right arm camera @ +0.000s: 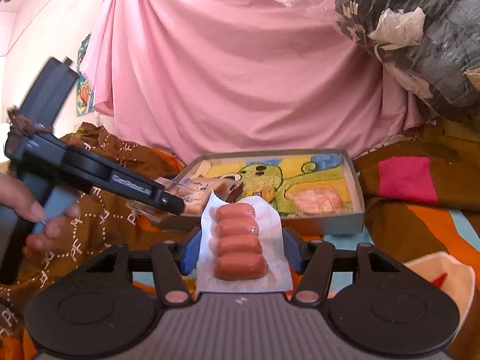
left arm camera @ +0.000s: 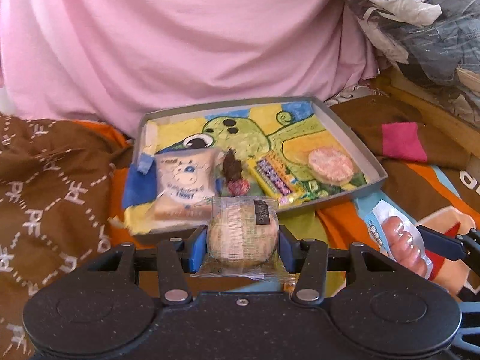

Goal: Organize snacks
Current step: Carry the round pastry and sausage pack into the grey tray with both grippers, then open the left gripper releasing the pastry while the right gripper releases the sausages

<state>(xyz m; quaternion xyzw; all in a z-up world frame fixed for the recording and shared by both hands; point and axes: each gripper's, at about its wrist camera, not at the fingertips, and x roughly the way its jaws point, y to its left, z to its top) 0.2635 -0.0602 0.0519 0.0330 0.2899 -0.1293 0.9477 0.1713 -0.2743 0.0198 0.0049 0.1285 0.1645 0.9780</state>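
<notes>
1. My left hand-held gripper (left arm camera: pixel 243 247) is clamped on a round cake (left arm camera: pixel 242 240) in clear wrap, its blue pads pressing both sides, at the lower centre of the left wrist view.
2. My right hand-held gripper (right arm camera: pixel 240 249) is clamped on a sausage pack (right arm camera: pixel 241 243), four pink sausages in a row on white backing, lower centre of the right wrist view.
3. In the left wrist view that same pack shows at the lower right, held in a dark finger.
4. In the right wrist view my left hand (right arm camera: pixel 33 216) grips the other tool's handle at the left edge.
5. Just beyond both grippers sits the tray (left arm camera: pixel 354 141), a shallow grey box with a green cartoon figure on a yellow floor, at the centre of each view.
6. Inside the tray, from left to right in the left wrist view: a white pouch (left arm camera: pixel 184 186) with blue print, a dark brown piece (left arm camera: pixel 231 166), a small red sweet (left arm camera: pixel 238 186), a yellow bar (left arm camera: pixel 274 177) with purple stripes, and a pink disc (left arm camera: pixel 330 165).
7. The cake hangs over the tray's near rim, in front of the pouch.
8. The tray rests on a blanket (left arm camera: pixel 60 180), brown with white letters and orange patches.
9. A pink cloth (left arm camera: pixel 180 45) fills the upper part of both views; a plastic-wrapped bundle (left arm camera: pixel 420 21) sits at the upper right.
</notes>
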